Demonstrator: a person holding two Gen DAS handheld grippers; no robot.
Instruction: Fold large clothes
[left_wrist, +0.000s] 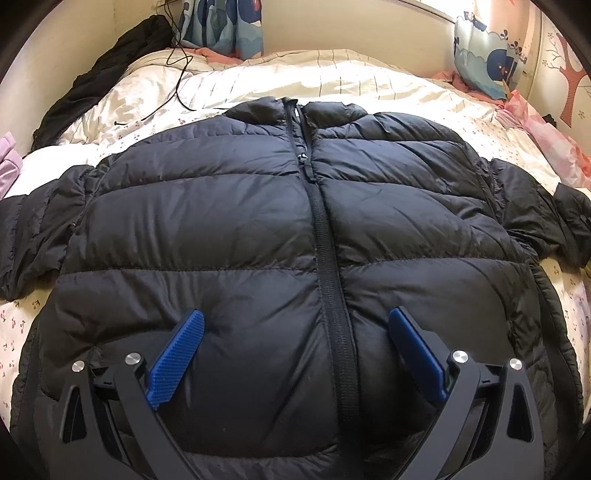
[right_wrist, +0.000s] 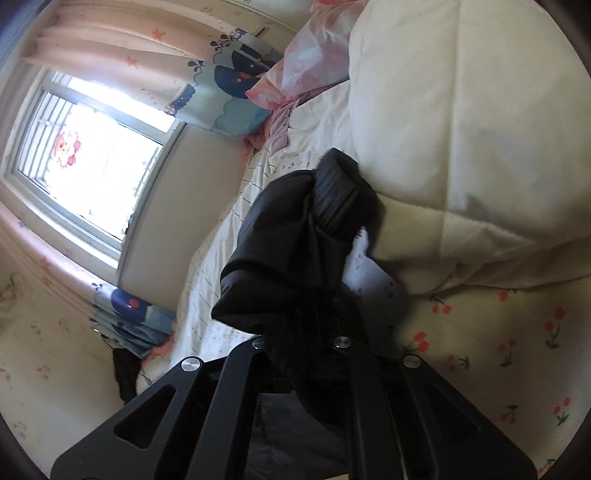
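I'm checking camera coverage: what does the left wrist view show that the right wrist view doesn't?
Only the left wrist view: the whole jacket front, its zipper, and the left gripper open above it. Only the right wrist view: the window and the right gripper shut on a jacket sleeve. Both: black jacket, cherry-print sheet.

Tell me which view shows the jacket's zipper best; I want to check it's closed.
Left wrist view: the zipper runs down the black puffer jacket, closed to near the collar. Right wrist view shows only a bunched sleeve, no zipper.
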